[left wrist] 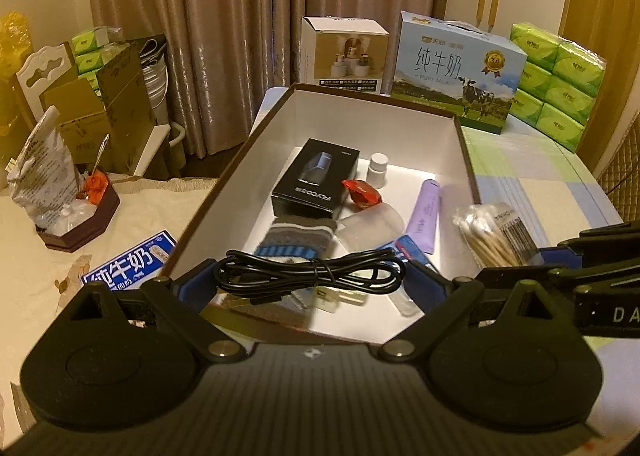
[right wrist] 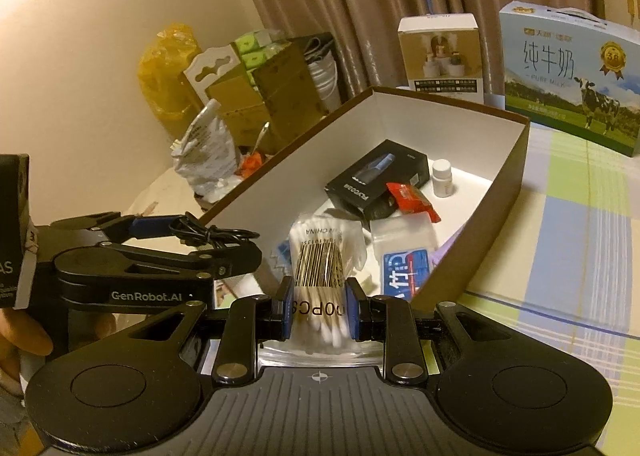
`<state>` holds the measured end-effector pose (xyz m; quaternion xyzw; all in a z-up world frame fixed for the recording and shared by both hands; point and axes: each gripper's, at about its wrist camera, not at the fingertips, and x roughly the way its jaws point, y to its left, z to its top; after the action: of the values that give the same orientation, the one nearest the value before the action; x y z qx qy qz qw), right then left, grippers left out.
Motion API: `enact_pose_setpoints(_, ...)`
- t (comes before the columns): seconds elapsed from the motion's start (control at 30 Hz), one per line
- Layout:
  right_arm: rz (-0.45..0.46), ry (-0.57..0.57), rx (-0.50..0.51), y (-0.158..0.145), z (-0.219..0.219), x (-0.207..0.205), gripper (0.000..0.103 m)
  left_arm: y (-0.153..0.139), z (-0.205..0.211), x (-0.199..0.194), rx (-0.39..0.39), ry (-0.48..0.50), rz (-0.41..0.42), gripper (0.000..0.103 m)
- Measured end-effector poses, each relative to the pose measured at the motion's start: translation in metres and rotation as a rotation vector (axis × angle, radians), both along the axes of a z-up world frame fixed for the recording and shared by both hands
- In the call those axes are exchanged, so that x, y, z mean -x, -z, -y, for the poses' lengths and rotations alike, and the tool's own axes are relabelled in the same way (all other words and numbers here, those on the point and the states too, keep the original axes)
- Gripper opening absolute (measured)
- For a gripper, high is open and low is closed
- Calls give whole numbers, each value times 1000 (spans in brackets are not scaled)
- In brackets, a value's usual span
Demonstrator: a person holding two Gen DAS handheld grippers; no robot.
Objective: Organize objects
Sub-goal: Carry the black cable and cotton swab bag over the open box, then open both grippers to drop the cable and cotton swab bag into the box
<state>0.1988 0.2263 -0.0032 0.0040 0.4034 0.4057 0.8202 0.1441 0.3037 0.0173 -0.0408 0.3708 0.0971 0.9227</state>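
A brown box with a white inside (left wrist: 400, 127) (right wrist: 516, 159) sits on the table. It holds a black product box (left wrist: 316, 179) (right wrist: 376, 175), a white bottle (left wrist: 378, 169) (right wrist: 443, 177), a red packet (left wrist: 362, 191) (right wrist: 412, 199), a purple tube (left wrist: 424, 215), a sock (left wrist: 296, 238) and more. My left gripper (left wrist: 310, 282) (right wrist: 212, 236) is shut on a coiled black cable (left wrist: 312, 274) (right wrist: 212, 234) over the box's near end. My right gripper (right wrist: 319, 308) is shut on a bag of cotton swabs (right wrist: 320, 264) (left wrist: 494, 234) at the box's near right rim.
A milk carton box (left wrist: 460, 71) (right wrist: 572, 75), a white product box (left wrist: 344, 55) (right wrist: 440, 51) and green tissue packs (left wrist: 560, 83) stand behind the box. A small dark tray of clutter (left wrist: 76, 215) and a blue milk pack (left wrist: 128, 264) lie left. Cardboard boxes (left wrist: 104, 103) stand far left.
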Motion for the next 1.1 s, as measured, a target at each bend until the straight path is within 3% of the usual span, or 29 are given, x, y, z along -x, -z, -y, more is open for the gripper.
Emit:
enact_pose_setpoints(0.4, 0, 40, 50, 15, -29, -15, 23, 11, -27, -24, 2, 41, -46, 96)
enact_pose_setpoints(0.8, -18, 57, 78, 25, -36, -26, 23, 34, -43, -43, 36, 62, -135, 97)
enact_pose_setpoints(1.1, -25, 50, 88, 29, -41, -29, 23, 36, -48, -47, 45, 60, -154, 99)
